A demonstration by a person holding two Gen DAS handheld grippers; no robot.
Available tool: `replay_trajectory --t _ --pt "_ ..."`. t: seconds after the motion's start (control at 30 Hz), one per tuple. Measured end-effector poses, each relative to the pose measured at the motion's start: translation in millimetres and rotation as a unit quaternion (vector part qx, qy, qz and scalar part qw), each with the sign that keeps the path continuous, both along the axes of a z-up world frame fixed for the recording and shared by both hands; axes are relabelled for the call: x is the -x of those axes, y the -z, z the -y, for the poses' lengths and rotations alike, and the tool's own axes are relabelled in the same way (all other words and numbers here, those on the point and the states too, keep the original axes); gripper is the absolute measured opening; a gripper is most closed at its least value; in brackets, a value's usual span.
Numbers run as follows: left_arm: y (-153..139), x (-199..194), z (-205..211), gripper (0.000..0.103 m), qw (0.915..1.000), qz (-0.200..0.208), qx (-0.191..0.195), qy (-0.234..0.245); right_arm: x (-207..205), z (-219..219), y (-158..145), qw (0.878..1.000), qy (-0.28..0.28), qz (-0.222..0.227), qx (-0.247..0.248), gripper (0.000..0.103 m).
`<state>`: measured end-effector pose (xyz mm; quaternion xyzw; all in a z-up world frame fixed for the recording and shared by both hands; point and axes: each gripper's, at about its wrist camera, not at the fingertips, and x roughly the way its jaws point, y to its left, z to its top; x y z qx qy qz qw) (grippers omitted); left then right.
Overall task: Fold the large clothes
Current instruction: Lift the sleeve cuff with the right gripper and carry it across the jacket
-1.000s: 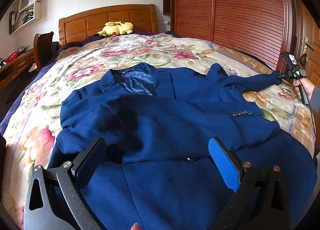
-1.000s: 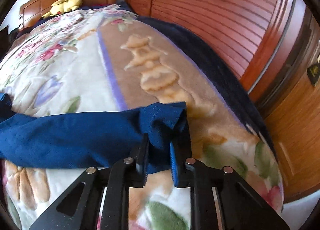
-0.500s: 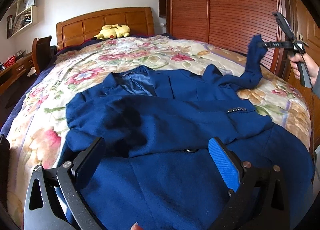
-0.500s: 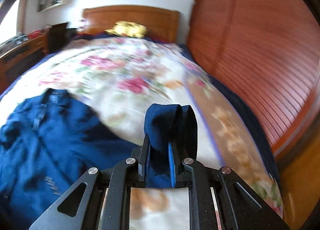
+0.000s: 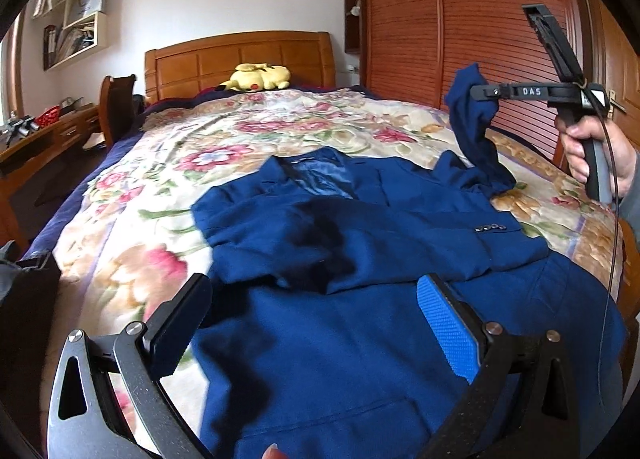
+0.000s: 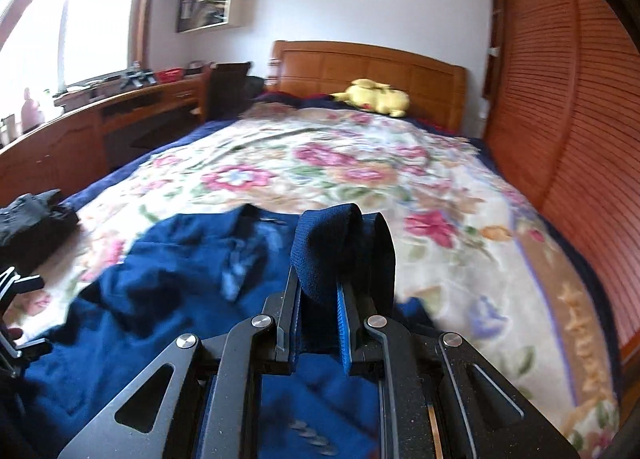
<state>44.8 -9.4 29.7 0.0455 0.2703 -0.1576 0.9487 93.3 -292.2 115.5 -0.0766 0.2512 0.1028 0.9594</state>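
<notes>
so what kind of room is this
A bedroom in a home, most likely. A bed with a wooden headboard and a floral blanket fills the view, a yellow plush toy lies at its head, and a slatted wooden wardrobe stands along one side.

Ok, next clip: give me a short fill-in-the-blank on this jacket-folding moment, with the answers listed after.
1. The right gripper is shut on the jacket's ____.
2. The left gripper hovers over the jacket with its jaws ____.
3. The toy by the headboard is coloured ____.
4. The other sleeve lies folded ____ the jacket's front.

Answers: sleeve; open; yellow; across
</notes>
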Motion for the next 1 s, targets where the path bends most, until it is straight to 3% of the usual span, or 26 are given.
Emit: replay_trajectory --t 0.47,0.83,1.0 --pt "-1.0 4.5 -45.5 0.103 0.999 0.005 0.012 -0.043 -8.4 -53.4 2.6 0.995 -0.097 -0.013 -0.016 0.015" --pt "-0.2 3.6 -54.1 0.103 0.9984 0.005 0.011 -0.055 -3.3 -65.2 40.0 0.989 -0.121 -0.077 -0.024 0.015" --pt "0.7 2.6 -57.1 0.103 0.9982 0.003 0.014 -0.059 11.5 -80.0 52.2 0.987 -0.132 -0.086 -0.014 0.016"
